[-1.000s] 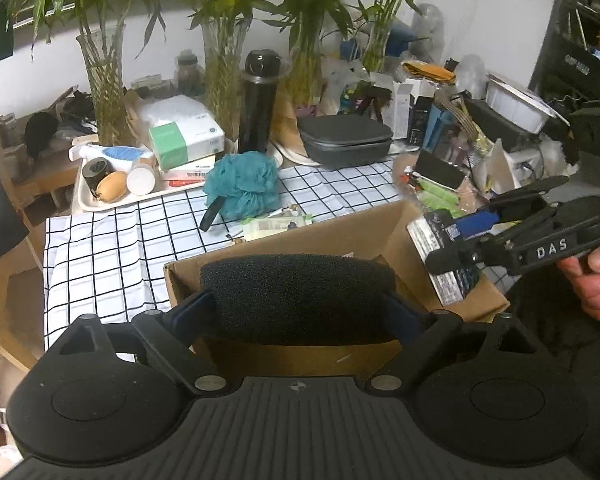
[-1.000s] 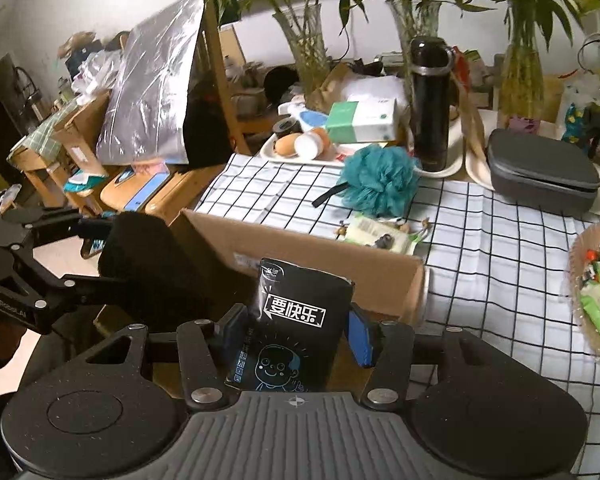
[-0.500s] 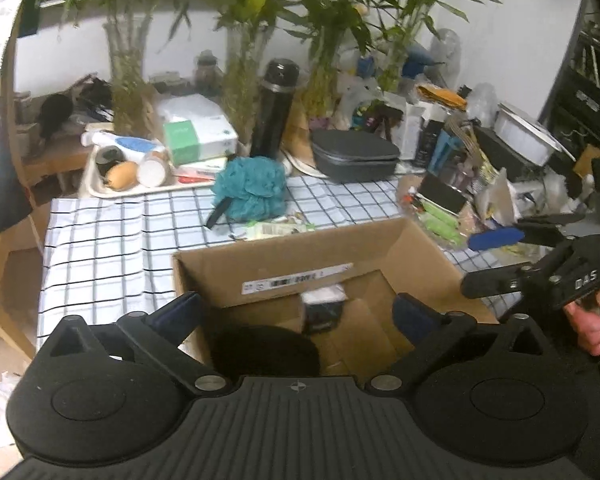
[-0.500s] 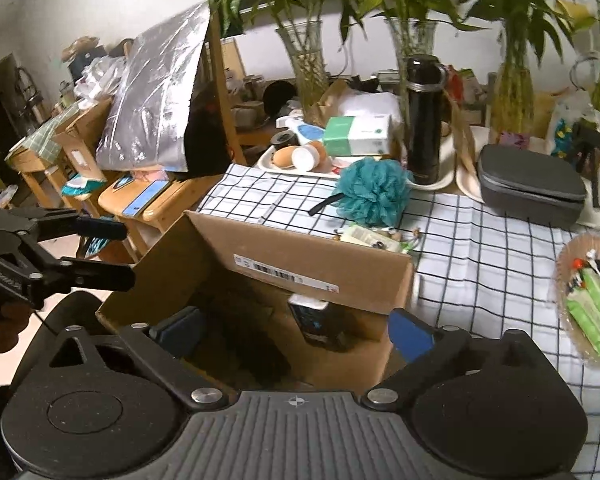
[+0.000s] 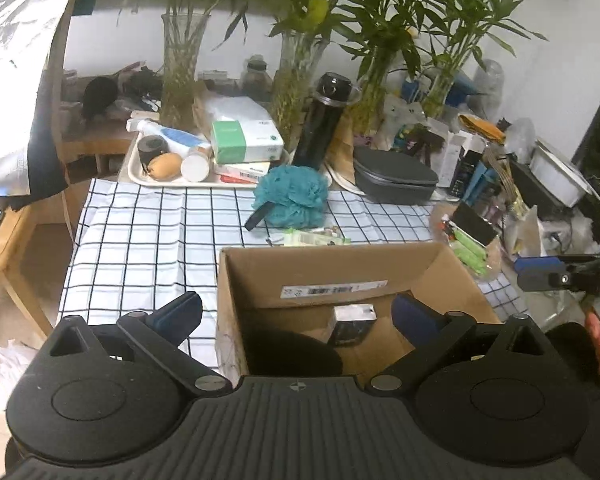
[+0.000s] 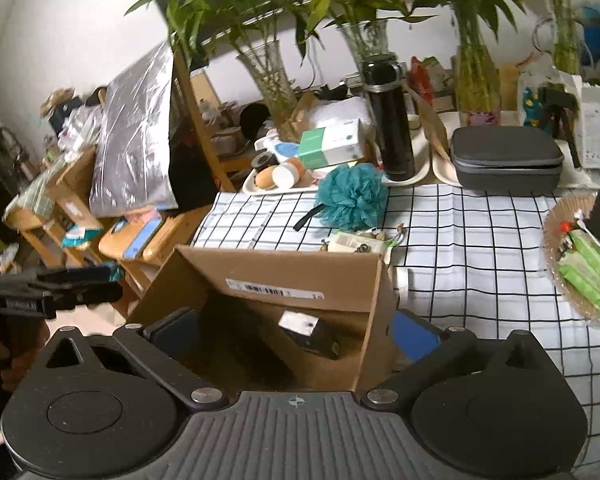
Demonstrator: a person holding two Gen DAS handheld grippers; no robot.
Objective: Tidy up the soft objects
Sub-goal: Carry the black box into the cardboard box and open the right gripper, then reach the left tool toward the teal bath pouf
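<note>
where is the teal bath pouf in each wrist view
Left wrist view: the teal bath pouf lies on the checked cloth just above centre, beyond the cardboard box.
Right wrist view: the pouf lies above centre, again beyond the box.
Shared landmark: the black flask stands just behind it, to its right.

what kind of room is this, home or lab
Most likely a lived-in home: a table with a checked cloth, bamboo in glass vases, and a tray of toiletries beside a tissue box.

Black sponge (image 5: 292, 350), dark packet (image 5: 350, 325) inside box (image 5: 328, 268)
</note>
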